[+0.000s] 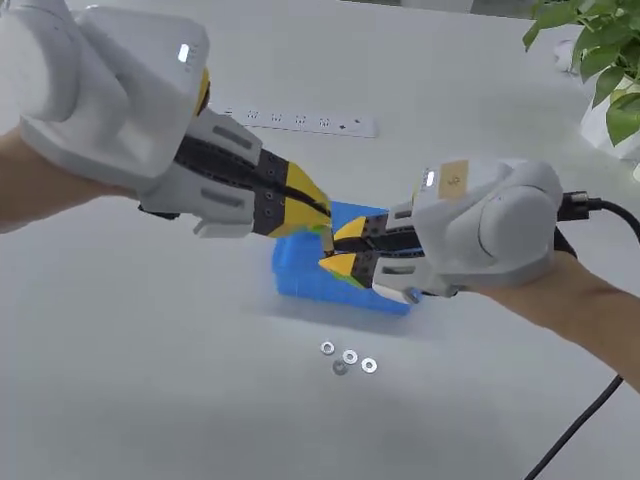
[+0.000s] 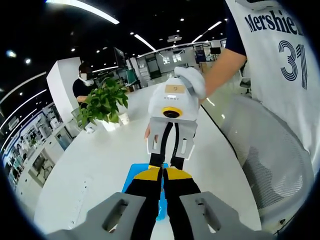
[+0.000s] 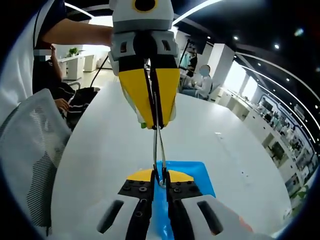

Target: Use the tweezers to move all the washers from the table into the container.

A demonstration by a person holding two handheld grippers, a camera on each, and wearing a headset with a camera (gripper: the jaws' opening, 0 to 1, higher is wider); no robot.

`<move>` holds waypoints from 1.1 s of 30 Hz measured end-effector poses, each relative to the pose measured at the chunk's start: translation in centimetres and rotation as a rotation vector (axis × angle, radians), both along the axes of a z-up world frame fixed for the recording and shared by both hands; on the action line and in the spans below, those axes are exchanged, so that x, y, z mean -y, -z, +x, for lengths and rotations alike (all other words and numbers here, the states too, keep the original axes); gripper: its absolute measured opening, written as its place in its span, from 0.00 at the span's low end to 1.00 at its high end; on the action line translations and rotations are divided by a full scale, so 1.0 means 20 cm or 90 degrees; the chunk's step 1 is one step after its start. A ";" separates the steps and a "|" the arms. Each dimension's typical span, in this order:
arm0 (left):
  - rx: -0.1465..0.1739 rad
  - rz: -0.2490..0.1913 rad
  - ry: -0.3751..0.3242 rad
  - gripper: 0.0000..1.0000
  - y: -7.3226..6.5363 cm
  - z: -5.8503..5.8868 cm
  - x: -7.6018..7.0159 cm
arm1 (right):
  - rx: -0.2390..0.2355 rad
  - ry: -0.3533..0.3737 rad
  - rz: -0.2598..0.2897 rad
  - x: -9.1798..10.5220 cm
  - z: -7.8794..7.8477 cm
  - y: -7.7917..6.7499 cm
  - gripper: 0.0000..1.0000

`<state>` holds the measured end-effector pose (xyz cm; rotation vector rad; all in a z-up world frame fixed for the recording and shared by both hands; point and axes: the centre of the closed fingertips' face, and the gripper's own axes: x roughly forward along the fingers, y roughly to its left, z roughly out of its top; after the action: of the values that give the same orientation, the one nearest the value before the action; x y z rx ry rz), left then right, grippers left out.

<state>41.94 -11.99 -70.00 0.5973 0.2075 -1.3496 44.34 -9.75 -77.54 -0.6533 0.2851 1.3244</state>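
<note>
The white worktop (image 1: 150, 400) holds a blue container (image 1: 300, 278) in the middle, four little washers (image 1: 349, 357) lying close together on the near side of it, a long white power strip (image 1: 300, 121) farther back, and a potted plant (image 1: 598, 60) at the far right corner.

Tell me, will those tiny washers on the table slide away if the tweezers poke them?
Probably: the washers look tiny, flat and light on the smooth table, so they'd likely skid. Lying flat, they likely won't roll.
</note>
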 end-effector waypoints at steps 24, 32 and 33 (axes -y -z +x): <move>-0.050 -0.001 -0.006 0.06 0.23 0.33 0.03 | -0.041 0.033 -0.018 0.04 0.26 0.20 0.10; -0.089 -0.009 -0.017 0.06 0.32 0.35 0.05 | -0.086 0.051 -0.020 0.06 0.27 0.30 0.10; -0.091 -0.006 -0.016 0.06 0.33 0.35 0.05 | -0.089 0.050 -0.025 0.07 0.26 0.32 0.10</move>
<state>48.89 -13.08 -76.66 0.4883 0.3238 -1.3692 49.56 -11.06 -83.86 -0.5775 0.4471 1.2938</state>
